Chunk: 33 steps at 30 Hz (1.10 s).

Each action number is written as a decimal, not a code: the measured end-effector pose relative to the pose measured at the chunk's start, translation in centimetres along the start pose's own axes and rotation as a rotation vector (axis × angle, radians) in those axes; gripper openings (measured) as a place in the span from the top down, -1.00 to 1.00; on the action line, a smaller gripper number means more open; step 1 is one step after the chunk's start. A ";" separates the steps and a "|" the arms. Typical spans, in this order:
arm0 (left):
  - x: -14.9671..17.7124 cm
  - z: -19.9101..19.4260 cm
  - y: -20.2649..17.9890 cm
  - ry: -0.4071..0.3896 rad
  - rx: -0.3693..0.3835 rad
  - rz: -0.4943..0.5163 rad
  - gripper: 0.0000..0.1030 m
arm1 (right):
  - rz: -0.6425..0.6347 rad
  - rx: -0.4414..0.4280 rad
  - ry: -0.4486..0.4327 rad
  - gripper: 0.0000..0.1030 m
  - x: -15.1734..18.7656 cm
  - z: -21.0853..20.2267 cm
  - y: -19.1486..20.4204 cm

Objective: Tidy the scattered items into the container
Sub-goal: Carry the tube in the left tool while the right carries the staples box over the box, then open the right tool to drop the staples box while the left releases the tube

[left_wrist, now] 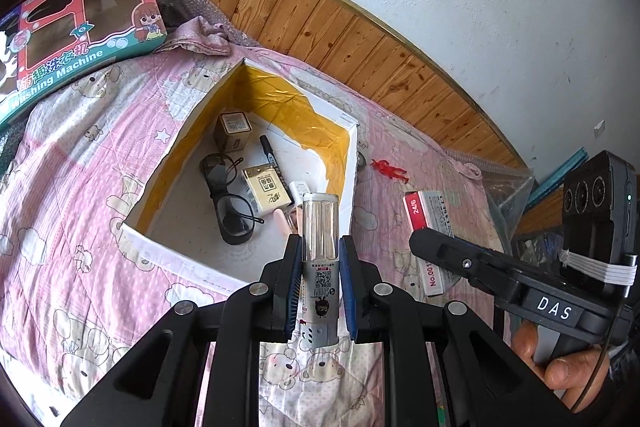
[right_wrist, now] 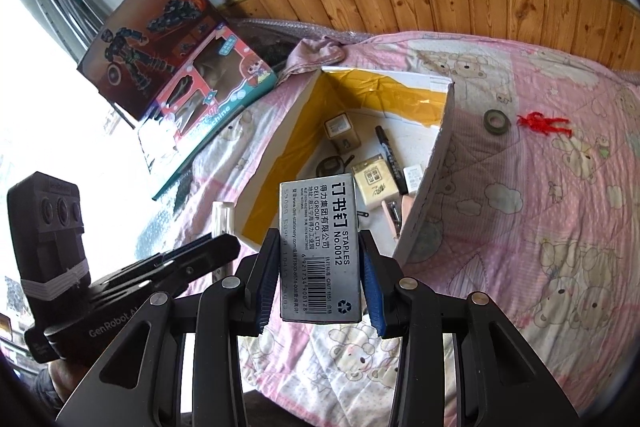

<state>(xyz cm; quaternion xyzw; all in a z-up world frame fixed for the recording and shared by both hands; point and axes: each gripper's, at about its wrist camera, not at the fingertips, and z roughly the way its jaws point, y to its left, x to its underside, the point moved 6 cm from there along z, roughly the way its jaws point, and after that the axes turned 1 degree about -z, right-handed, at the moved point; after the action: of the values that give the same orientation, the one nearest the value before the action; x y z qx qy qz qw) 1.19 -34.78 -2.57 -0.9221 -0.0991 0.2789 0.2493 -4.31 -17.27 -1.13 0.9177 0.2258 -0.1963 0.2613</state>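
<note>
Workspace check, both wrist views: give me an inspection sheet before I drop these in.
Surface: pink bear-print quilt on a bed.
Job's things: open box holds glasses, marker, two small cartons. Tape roll and red toy figure lie outside on the quilt.
Clutter: two toy boxes, crumpled cloth.
Grippers: left gripper shut on clear-capped tube; right gripper shut on staples box.
Cables: thin black cord by the right hand.
Surroundings: wood-panelled wall, white plaster above.
</note>
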 end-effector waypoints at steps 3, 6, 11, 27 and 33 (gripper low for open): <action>-0.3 1.1 -0.3 0.017 0.000 0.005 0.63 | 0.005 -0.001 0.003 0.23 -1.0 0.5 -0.5; -0.5 2.2 -0.6 0.033 0.000 0.009 0.63 | 0.001 0.009 0.006 0.23 -2.1 1.0 -1.2; -0.8 3.8 -0.6 0.065 -0.002 0.000 0.63 | 0.009 0.020 0.004 0.23 -4.0 1.6 -2.5; -1.1 8.1 -0.1 0.151 -0.016 -0.034 0.63 | -0.012 0.036 0.021 0.23 -9.2 3.9 -4.8; -1.1 9.2 -0.1 0.178 -0.024 -0.032 0.63 | -0.015 0.039 0.037 0.23 -10.3 5.5 -5.1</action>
<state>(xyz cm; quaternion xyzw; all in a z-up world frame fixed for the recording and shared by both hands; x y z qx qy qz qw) -4.87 -31.32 -8.62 -0.9446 -0.0946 0.1904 0.2502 -16.77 -19.71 -2.52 0.9243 0.2338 -0.1857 0.2377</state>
